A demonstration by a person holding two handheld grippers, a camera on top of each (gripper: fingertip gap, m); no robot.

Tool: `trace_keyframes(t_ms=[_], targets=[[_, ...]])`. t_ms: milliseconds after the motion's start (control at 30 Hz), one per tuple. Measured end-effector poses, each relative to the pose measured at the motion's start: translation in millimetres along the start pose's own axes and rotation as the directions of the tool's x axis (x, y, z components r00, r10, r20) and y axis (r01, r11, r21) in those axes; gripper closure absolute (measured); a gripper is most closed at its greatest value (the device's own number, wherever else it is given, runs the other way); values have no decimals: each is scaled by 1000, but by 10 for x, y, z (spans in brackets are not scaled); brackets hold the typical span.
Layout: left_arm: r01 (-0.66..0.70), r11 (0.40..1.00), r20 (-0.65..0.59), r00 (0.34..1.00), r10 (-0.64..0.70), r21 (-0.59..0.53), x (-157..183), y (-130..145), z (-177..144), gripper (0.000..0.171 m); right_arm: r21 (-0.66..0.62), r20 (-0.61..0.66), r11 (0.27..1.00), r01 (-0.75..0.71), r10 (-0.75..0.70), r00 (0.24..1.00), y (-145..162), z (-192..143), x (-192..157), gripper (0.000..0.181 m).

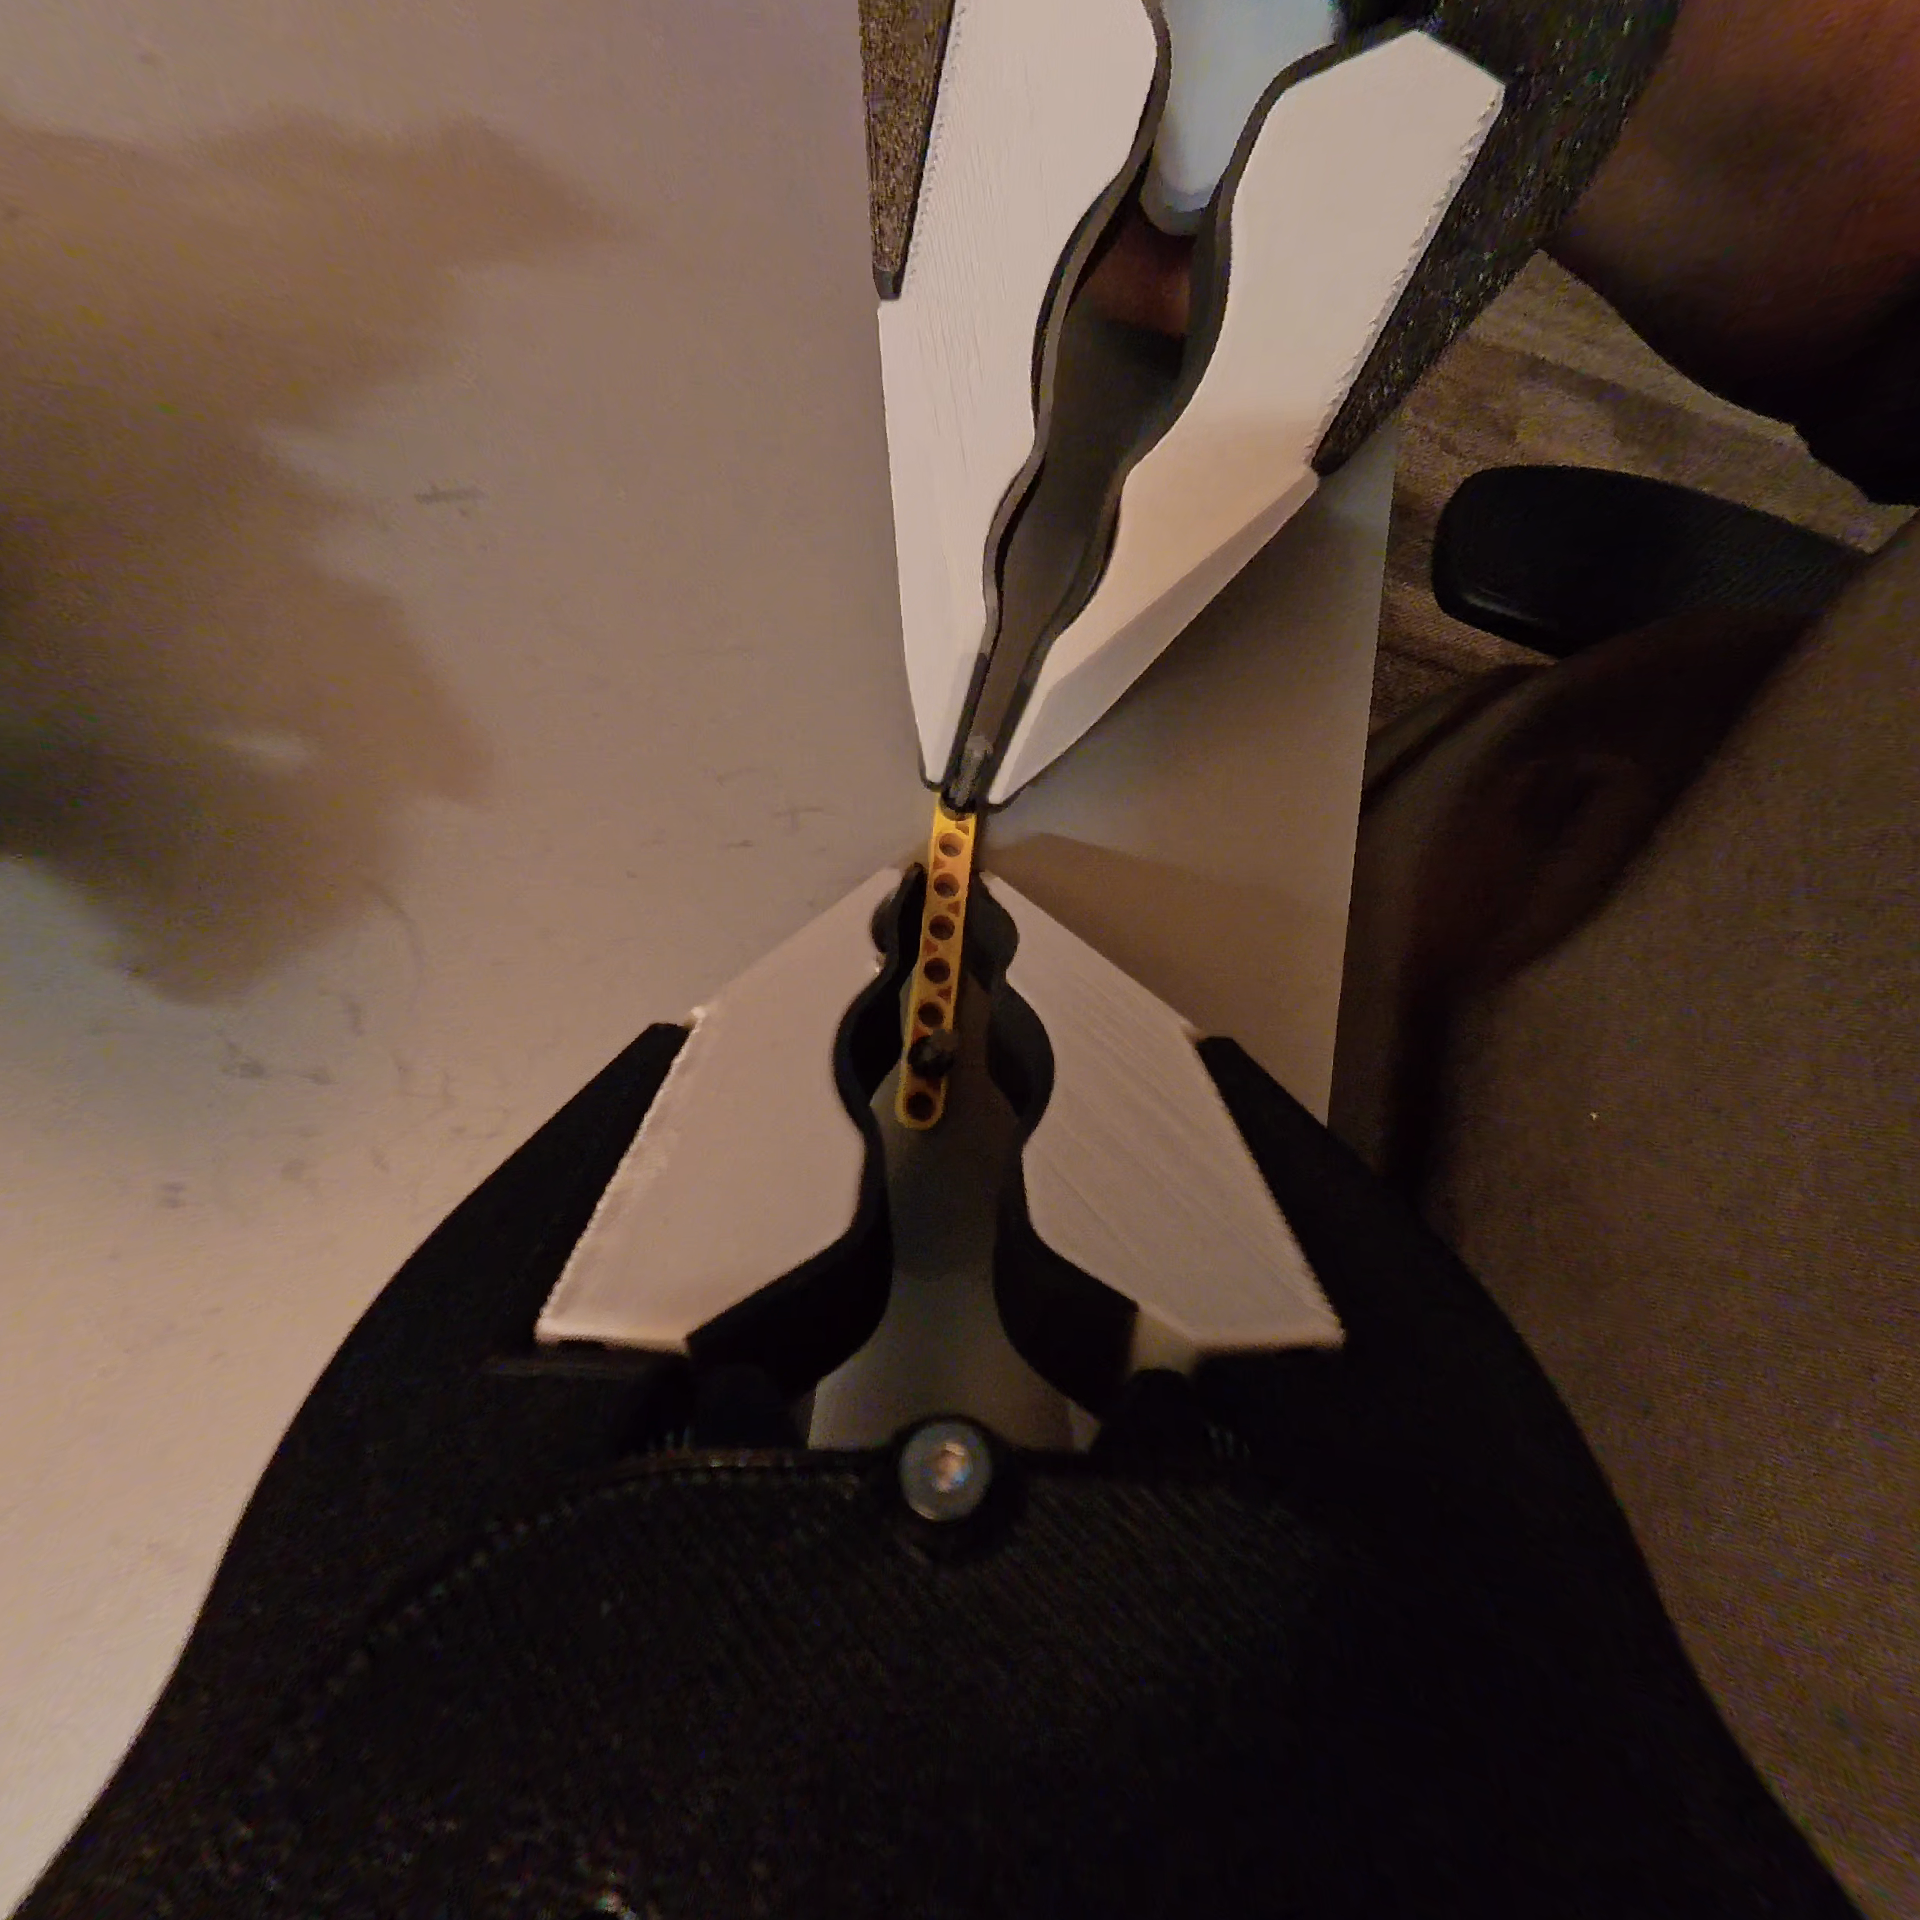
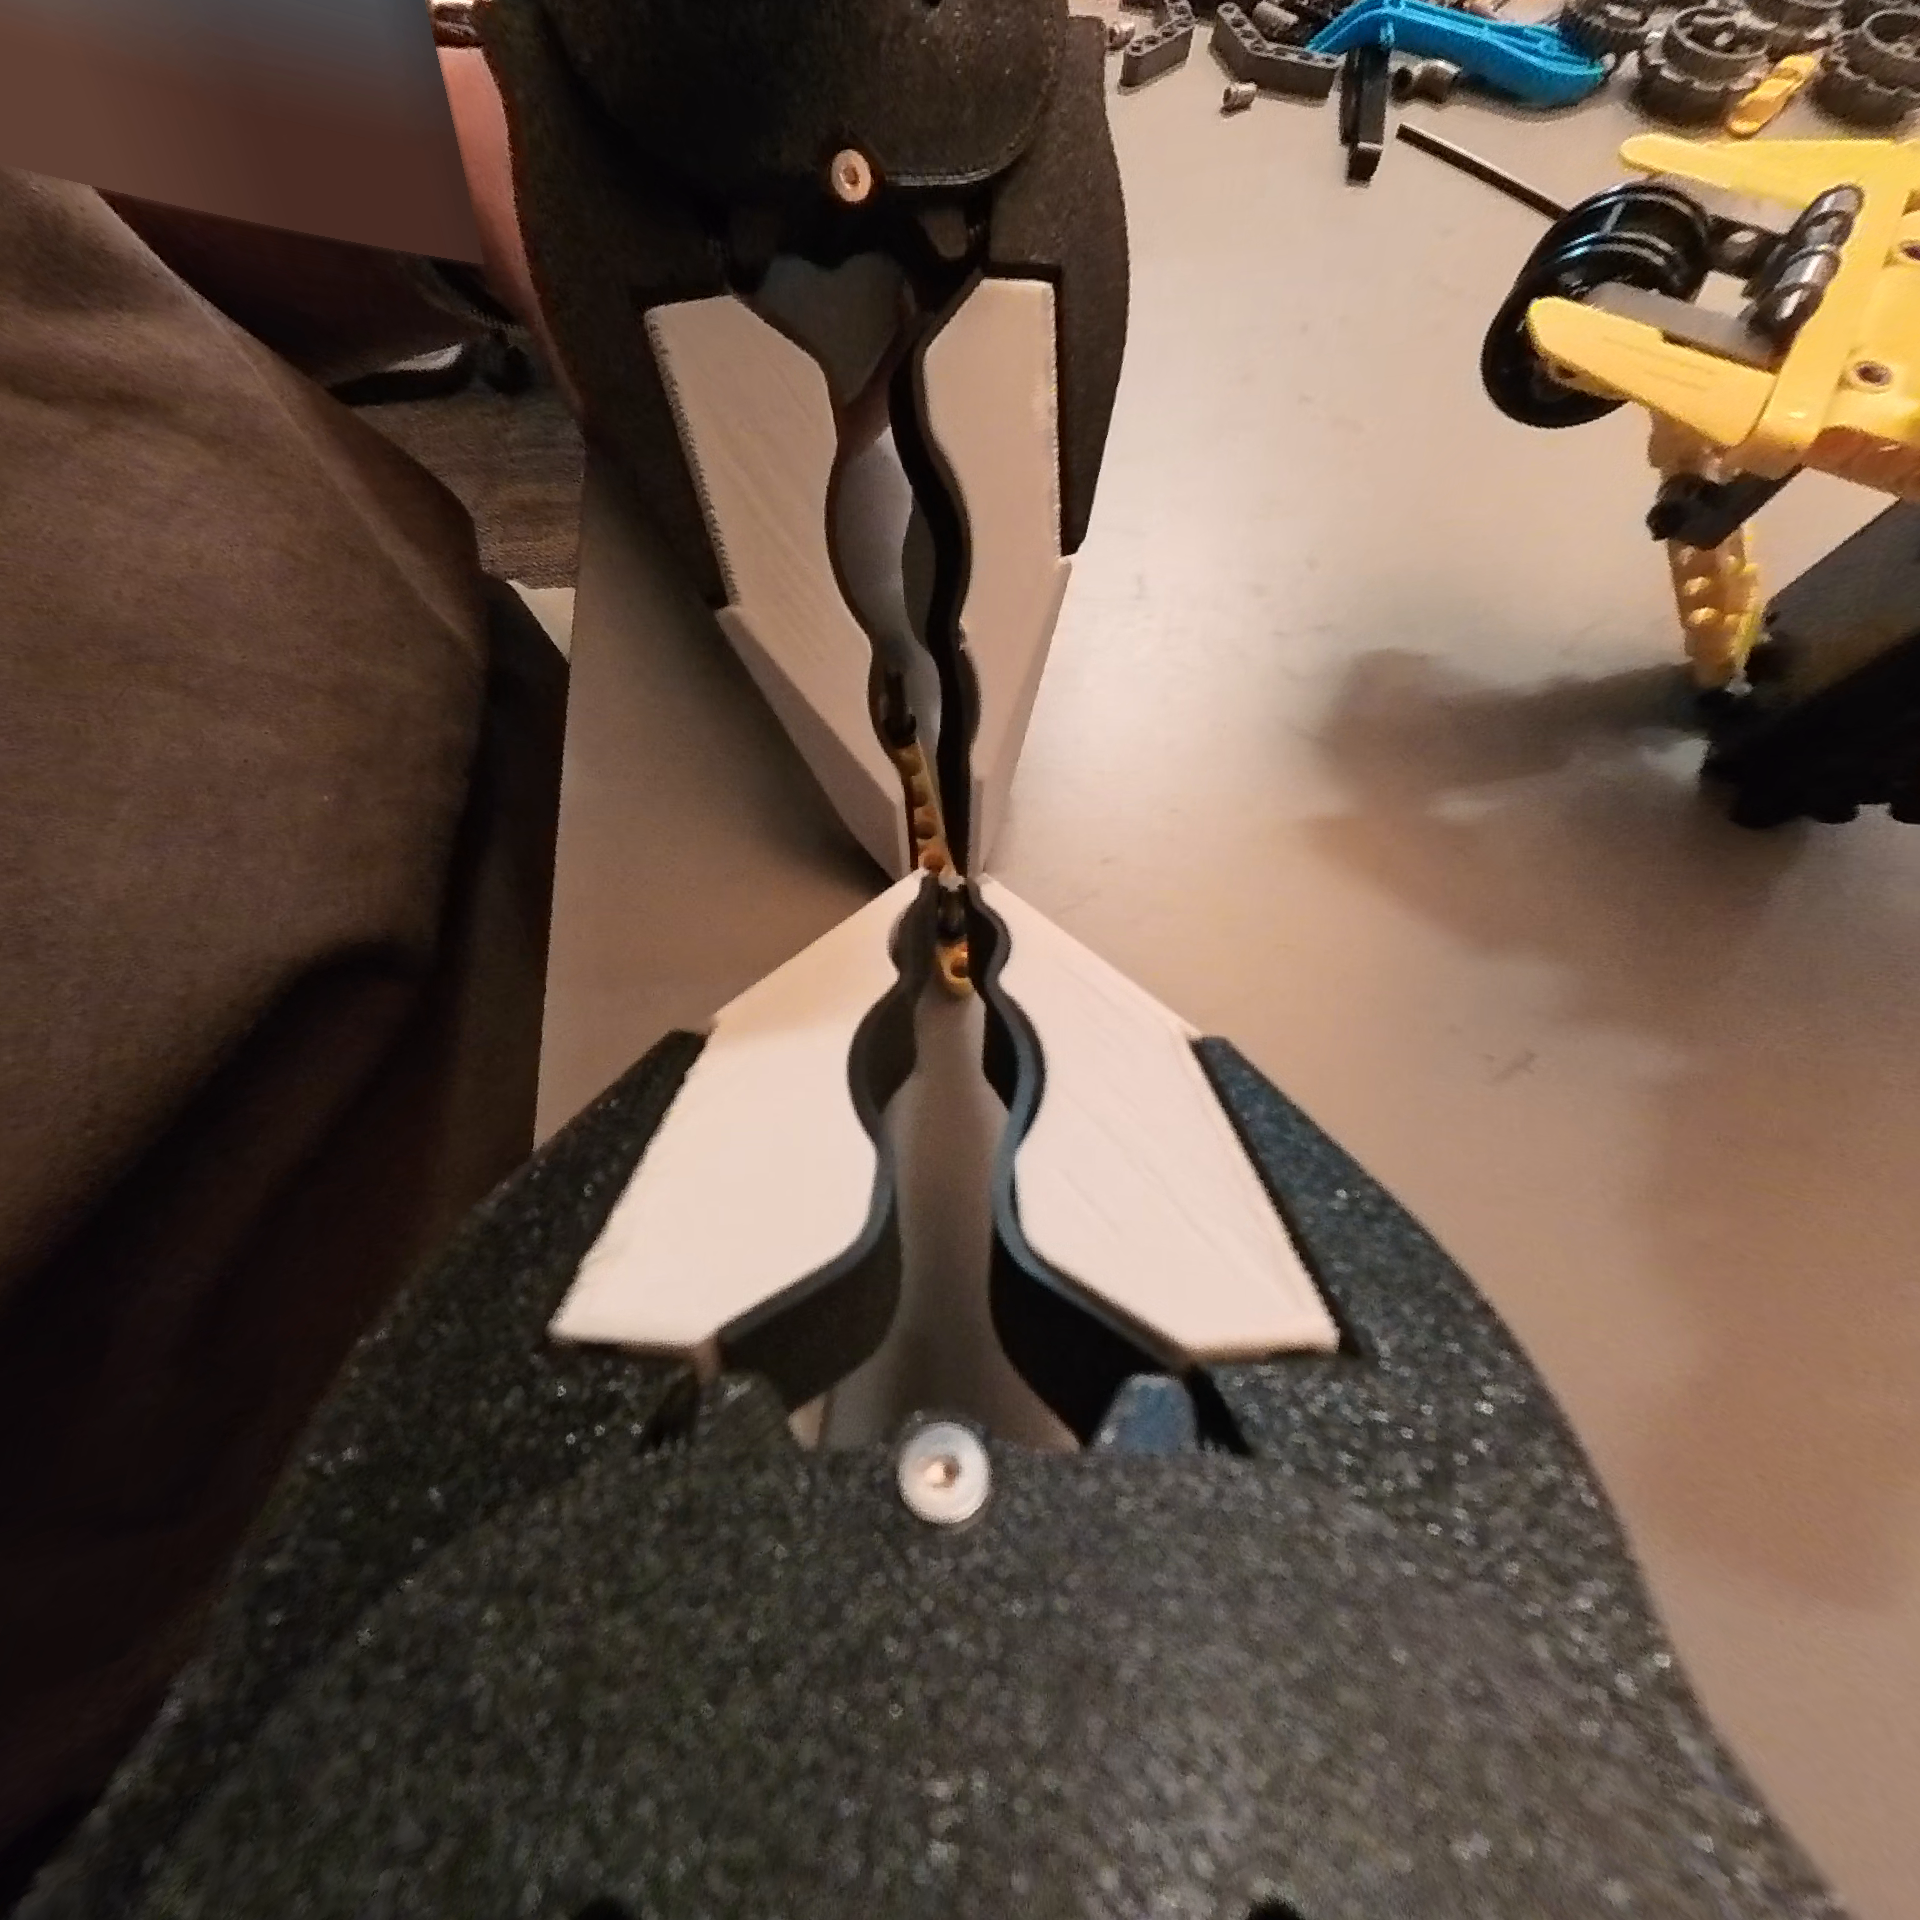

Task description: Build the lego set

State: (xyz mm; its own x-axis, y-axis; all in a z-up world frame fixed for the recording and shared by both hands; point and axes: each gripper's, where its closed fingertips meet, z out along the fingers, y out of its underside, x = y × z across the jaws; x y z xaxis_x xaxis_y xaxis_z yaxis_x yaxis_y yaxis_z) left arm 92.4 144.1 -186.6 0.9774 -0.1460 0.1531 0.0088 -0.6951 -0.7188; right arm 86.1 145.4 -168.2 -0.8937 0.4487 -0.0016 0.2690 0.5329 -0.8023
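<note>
You are holding a yellow beam point(image 1: 940, 971) between both tools above the worktop point(image 1: 416, 623): left tool point(image 1: 945, 883) is clamping its length, right tool point(image 2: 948, 896) is pinching a small peg at the beam's far end, tips meeting.

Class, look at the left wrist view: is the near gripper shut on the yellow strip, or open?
Shut. The left gripper closes its fingers on the yellow strip, which runs between them.
</note>
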Motion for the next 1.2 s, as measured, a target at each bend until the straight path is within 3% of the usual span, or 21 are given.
trace_keyframes(t_ms=[367, 567, 700, 867, 1067, 1200], targets=[[-8, 1000, -20, 1000, 8, -2, 31, 4, 2, 166, -2, 148, 999, 36, -35, 988, 5, -8, -48, 178], [-1, 1000, -21, 1000, 1, -2, 25, 4, 4, 166, -1, 72, 999, 49, -49, 996, 9, -6, -14, 177], [-17, 1000, -11, 1000, 17, 5, 30, -2, -4, 157, -21, 17, 998, 66, -66, 998, 47, -2, 1, 164], [-62, 994, 54, 997, 57, 93, 28, -65, -144, 151, -20, 11, 999, 42, -41, 999, 52, -14, -19, 158], [-3, 995, 135, 991, -10, 97, -18, 112, -322, 151, -44, -33, 998, 51, -53, 998, 80, 10, -18, 157], [-14, 991, 161, 987, -7, 132, 10, 95, -380, 153, 25, -66, 998, 64, -62, 996, -71, 16, -25, 153]])
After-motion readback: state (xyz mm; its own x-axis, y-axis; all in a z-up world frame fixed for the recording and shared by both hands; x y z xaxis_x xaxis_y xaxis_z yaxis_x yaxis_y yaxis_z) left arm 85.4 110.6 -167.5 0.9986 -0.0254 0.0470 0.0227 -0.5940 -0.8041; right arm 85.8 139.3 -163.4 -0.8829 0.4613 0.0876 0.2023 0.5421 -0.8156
